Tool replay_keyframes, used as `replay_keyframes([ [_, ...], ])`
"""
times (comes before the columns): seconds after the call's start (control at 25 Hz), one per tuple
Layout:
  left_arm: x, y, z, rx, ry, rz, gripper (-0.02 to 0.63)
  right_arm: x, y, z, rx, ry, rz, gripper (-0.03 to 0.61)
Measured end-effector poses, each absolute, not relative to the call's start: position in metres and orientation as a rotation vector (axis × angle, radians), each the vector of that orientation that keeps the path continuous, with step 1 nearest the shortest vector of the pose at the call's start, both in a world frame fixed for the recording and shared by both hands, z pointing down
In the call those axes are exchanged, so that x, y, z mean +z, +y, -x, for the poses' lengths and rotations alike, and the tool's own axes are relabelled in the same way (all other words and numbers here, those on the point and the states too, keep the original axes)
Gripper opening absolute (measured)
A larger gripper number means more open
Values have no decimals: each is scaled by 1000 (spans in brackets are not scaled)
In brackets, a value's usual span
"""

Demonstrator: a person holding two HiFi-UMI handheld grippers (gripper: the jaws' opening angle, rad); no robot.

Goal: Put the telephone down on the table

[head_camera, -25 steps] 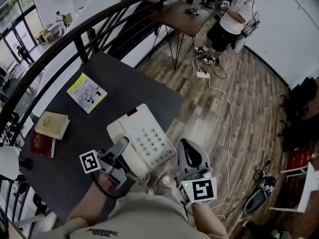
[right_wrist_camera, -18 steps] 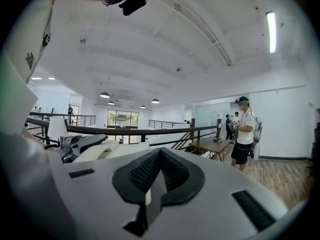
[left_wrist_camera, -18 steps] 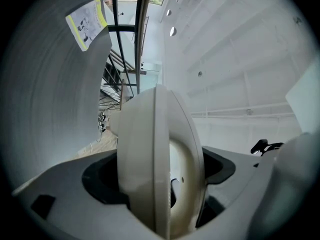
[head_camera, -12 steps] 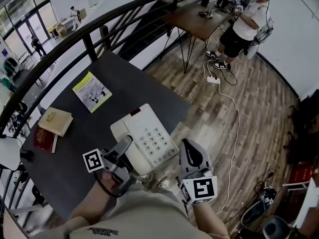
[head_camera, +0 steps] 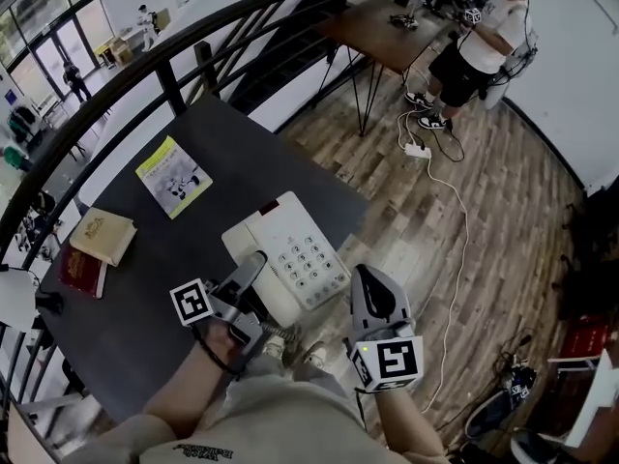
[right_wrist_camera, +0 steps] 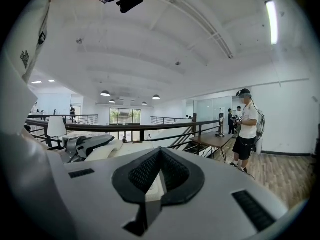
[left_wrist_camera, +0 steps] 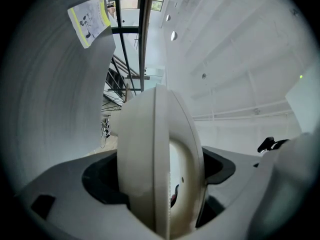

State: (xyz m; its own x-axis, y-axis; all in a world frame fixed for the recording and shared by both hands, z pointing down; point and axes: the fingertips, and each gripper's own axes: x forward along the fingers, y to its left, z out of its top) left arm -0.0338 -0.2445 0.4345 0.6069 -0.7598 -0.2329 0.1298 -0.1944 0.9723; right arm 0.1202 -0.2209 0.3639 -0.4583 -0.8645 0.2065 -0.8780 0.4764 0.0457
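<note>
Left gripper view: left gripper [left_wrist_camera: 160, 179] jaws are clamped on the white handset [left_wrist_camera: 152, 129], held edge-on btwn them, w/ a yellow booklet [left_wrist_camera: 89, 14] on the table well beyond the tips, up-left. Head view: telephone [head_camera: 302, 259] base is at the dark table's [head_camera: 242, 143] near edge, just right of those jaws; can't tell if it rests there. The right gripper [head_camera: 371, 286] is off the edge, apart from it. Right gripper view: jaws shut together, nothing btwn them, telephone & left gripper beyond the tips to the left.
</note>
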Motion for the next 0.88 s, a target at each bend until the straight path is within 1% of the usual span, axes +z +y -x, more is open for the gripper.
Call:
replay_keyframes([
  [0.2, 443, -288, 21, -903, -522, -1572, 434, 375, -245, -123, 110, -2501, -1544, 2],
  [0.44, 461, -341, 11, -922, -524, -1601, 434, 402, -302, -138, 198, -2466, -1626, 2],
  [0.64, 500, -383, 11, -940, -562, -1576, 434, 426, -345, -149, 215, -2448, -1678, 2],
  [0.88, 559, -419, 3, -913, -613, -1545, 434, 466, -371, -155, 219, -2409, -1694, 2],
])
